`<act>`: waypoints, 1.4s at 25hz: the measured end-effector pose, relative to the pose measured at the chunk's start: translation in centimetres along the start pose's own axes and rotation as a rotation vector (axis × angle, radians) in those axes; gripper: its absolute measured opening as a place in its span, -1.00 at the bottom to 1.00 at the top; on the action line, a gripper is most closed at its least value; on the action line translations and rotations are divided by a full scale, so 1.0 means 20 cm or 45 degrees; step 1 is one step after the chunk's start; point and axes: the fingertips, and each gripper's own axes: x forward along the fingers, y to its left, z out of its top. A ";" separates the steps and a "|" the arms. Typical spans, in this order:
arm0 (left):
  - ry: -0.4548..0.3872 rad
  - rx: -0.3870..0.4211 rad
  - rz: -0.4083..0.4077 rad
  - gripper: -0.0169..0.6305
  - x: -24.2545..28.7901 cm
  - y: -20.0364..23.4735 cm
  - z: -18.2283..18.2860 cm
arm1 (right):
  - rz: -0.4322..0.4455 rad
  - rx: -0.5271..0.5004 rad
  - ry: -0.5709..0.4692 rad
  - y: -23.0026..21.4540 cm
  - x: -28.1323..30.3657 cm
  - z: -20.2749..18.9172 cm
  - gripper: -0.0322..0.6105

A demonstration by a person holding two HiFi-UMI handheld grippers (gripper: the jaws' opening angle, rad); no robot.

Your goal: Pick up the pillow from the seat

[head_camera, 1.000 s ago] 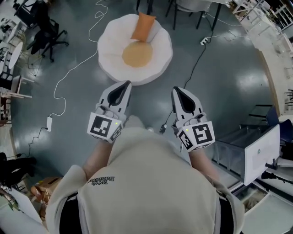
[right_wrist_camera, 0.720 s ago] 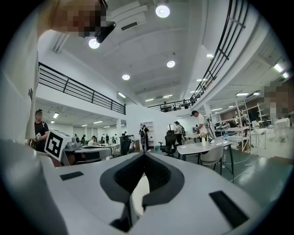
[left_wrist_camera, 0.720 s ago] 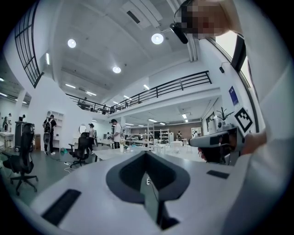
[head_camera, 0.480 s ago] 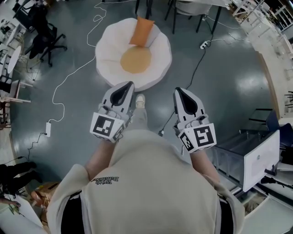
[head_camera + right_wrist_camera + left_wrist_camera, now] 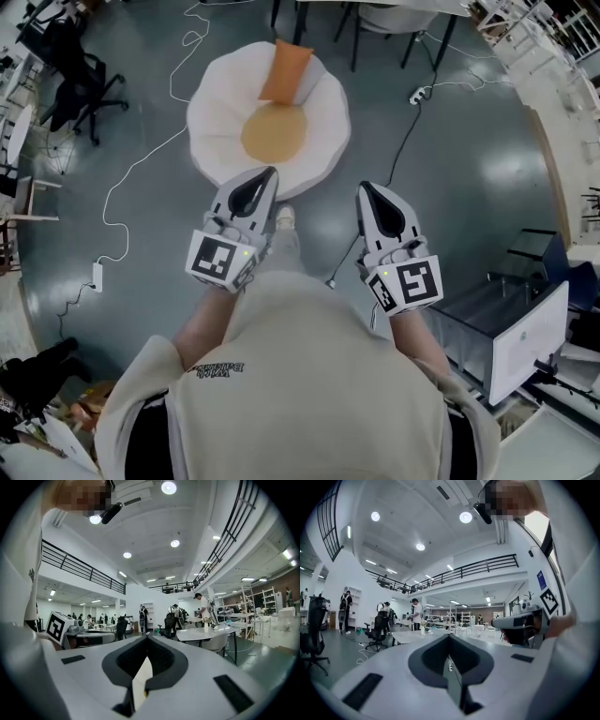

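An orange pillow (image 5: 286,72) leans upright against the far rim of a round white seat (image 5: 214,122) on the floor. A flat tan cushion (image 5: 273,132) fills the seat's middle. My left gripper (image 5: 263,174) is held level just short of the seat's near edge, jaws together and empty. My right gripper (image 5: 367,188) hangs beside it over bare floor, also shut and empty. In the left gripper view the left gripper (image 5: 449,637) has its jaws closed to a seam. The right gripper (image 5: 146,639) looks the same in the right gripper view. Neither gripper view shows the pillow.
White cables (image 5: 120,180) with a power strip (image 5: 97,275) trail over the grey floor at left, and a dark cable (image 5: 401,141) runs at right. A black office chair (image 5: 77,89) stands far left, chair legs (image 5: 375,33) behind the seat, a white box (image 5: 527,345) at right.
The seat and pillow have drawn nearer and slid down-left in the head view as the person walks toward them. Both grippers keep their pose, still shut.
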 end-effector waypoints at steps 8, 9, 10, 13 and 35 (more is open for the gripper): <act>0.070 0.014 -0.010 -0.92 0.32 0.32 0.01 | 0.019 0.016 0.006 -0.16 0.44 0.07 -0.87; 0.074 0.015 -0.021 -0.92 0.36 0.35 0.02 | 0.018 0.017 -0.001 -0.18 0.48 0.09 -0.87; 0.077 0.014 -0.028 -0.92 0.39 0.38 0.02 | 0.013 0.021 -0.008 -0.19 0.52 0.11 -0.87; 0.085 0.007 -0.048 -0.92 0.48 0.45 0.01 | -0.001 0.035 -0.009 -0.24 0.64 0.11 -0.87; 0.023 -0.058 0.081 -0.92 0.72 1.16 0.10 | 0.118 -0.068 0.049 -0.33 1.48 0.29 -0.87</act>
